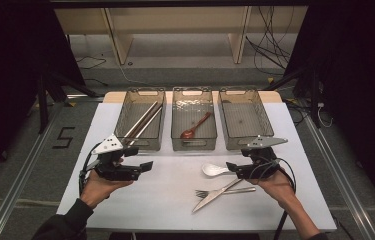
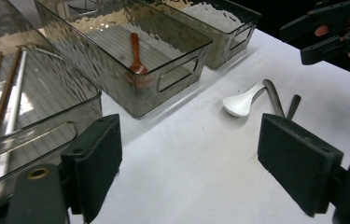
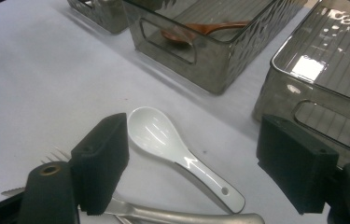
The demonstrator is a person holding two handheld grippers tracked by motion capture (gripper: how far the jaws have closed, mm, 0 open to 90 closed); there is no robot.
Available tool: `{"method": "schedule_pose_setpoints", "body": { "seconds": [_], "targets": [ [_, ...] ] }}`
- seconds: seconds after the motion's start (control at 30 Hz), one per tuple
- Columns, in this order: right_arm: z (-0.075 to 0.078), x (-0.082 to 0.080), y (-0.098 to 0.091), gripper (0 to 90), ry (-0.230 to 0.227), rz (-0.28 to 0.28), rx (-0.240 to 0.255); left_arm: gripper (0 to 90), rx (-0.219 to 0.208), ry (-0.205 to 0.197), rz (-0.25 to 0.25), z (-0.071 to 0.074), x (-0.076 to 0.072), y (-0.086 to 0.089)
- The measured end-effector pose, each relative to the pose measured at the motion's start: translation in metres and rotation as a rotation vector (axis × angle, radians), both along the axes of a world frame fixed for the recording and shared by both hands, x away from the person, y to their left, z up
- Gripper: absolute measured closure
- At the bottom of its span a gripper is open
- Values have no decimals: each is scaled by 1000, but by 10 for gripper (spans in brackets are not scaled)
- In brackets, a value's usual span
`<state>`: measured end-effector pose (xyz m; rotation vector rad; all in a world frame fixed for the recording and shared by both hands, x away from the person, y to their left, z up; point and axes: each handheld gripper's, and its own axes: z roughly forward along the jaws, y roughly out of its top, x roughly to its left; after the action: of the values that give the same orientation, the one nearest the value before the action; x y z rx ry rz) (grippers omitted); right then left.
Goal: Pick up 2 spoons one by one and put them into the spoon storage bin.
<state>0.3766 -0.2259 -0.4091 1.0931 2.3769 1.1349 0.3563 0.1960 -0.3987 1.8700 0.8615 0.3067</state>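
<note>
My left gripper point(image 1: 146, 166) point(image 2: 189, 172) hovers open over the white table point(image 1: 140, 205) just in front of the left bin point(image 1: 125, 107), nothing between its pads. At the right, my right gripper point(image 1: 231, 167) point(image 3: 193, 163) is open too, low over a white ceramic spoon point(image 1: 214, 170) point(image 2: 241, 101) point(image 3: 172, 144). In the right gripper view the spoon lies on the table between the two pads, touched by neither. A metal fork point(image 1: 225, 191) and a knife point(image 1: 214, 196) lie crossed just nearer the person. The other hand's gripper point(image 2: 331, 32) appears at the top right of the left gripper view.
Three smoky clear bins stand in a row at the back. The left bin holds long metal chopsticks point(image 1: 142, 122) point(image 2: 0, 100). A brown spoon point(image 1: 195, 127) point(image 2: 136, 53) point(image 3: 205, 28) lies in the middle bin point(image 1: 193, 146). The right bin point(image 1: 249, 145) looks empty.
</note>
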Motion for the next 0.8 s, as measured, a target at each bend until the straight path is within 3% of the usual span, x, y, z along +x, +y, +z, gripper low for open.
{"method": "schedule_pose_setpoints", "body": {
  "seconds": [0.5,0.8],
  "targets": [
    [-13,23,9,272,80,64,-84,189,-7,11,11,-10,-11,11],
    [-18,33,16,299,107,93,-161,167,24,-14,5,-12,-16,11]
  ]
}}
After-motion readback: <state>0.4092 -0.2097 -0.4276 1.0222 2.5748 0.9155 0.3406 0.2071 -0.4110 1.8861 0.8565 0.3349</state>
